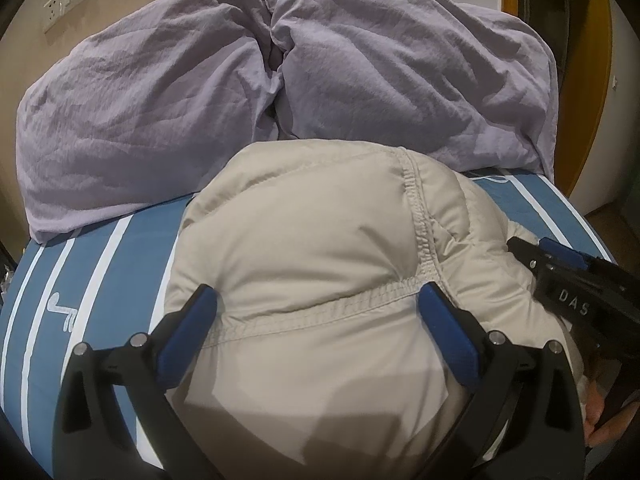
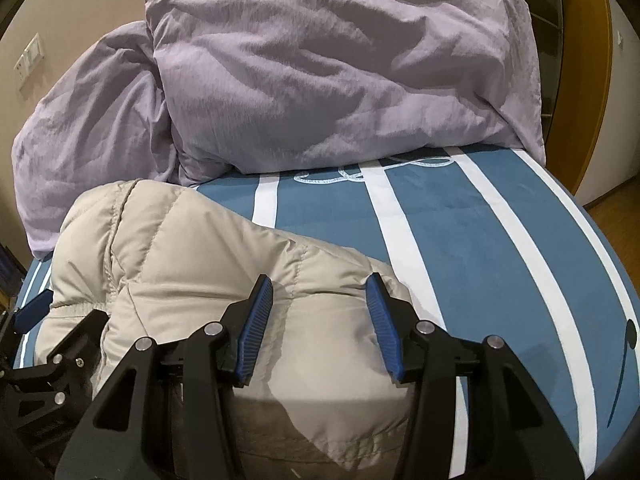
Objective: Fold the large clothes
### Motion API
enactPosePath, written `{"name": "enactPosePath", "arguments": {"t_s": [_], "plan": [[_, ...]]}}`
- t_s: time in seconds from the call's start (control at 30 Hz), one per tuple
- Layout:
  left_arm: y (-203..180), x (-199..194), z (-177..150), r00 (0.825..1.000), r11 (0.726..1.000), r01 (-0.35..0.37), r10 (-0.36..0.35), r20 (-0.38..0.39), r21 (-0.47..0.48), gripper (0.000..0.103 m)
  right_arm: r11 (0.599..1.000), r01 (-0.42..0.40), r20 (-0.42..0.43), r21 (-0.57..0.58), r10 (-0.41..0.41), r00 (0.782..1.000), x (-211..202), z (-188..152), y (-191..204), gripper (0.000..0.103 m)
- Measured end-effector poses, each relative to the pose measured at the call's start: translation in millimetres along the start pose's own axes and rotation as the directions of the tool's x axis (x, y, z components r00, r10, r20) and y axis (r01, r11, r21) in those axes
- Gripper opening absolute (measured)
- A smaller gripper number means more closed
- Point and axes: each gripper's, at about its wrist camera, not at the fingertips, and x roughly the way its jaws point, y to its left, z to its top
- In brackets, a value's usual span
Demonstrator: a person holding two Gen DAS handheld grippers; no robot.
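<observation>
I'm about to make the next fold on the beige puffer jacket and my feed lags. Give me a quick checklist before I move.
1. Jacket lies on the striped bed: ok.
2. Left hand-held gripper open, fingers either side of the jacket's bulk: ok.
3. Right hand-held gripper open over the jacket's right edge: ok.
4. Either gripper actually pinching fabric: cannot tell.
5. Free bed to the jacket's right for laying it out: ok.
6. Purple duvet close behind the jacket, touching or nearly: not ok for folding forward.
</observation>
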Motion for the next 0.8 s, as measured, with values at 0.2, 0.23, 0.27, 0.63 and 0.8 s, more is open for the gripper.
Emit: {"name": "enactPosePath", "arguments": {"t_s": [0.2, 0.23, 0.27, 0.63, 0.8], "plan": [[-1.2, -0.2, -1.3, 1.0, 1.0, 0.002, -0.002, 0.009, 0.003, 0.1, 1.0, -0.001, 0.001, -0.003, 0.001, 1.0, 2.0, -3.2, -0.7, 0.051], [-1.4, -0.1, -1.6, 1.0, 1.0, 0.001, -0.001, 0.011, 0.004, 0.1, 1.0, 0.0, 0.002, -0.004, 0.0, 1.0, 2.5, -3.7, -0.8, 0.051], [-1.5, -0.1, -1.9, 1.0, 1.0, 0.001, -0.001, 0.013, 0.004, 0.1, 1.0, 0.002, 0.003, -0.005, -0.002, 1.0, 3.0, -4.2, -0.7, 0.051], [-2.5, 0.3, -2.1, 1.0, 1.0, -0.003, 0.003, 0.016, 0.009, 0.1, 1.0, 0.008, 0.006, -0.012, -0.008, 1.0, 5.9, -6.2, 0.5, 0.051], [-3.4, 0.1, -1.5, 1.0, 1.0, -0.006, 0.005, 0.016, 0.012, 0.1, 1.0, 0.007, 0.002, -0.014, -0.007, 1.0, 7.9, -7.0, 0.3, 0.051]]}}
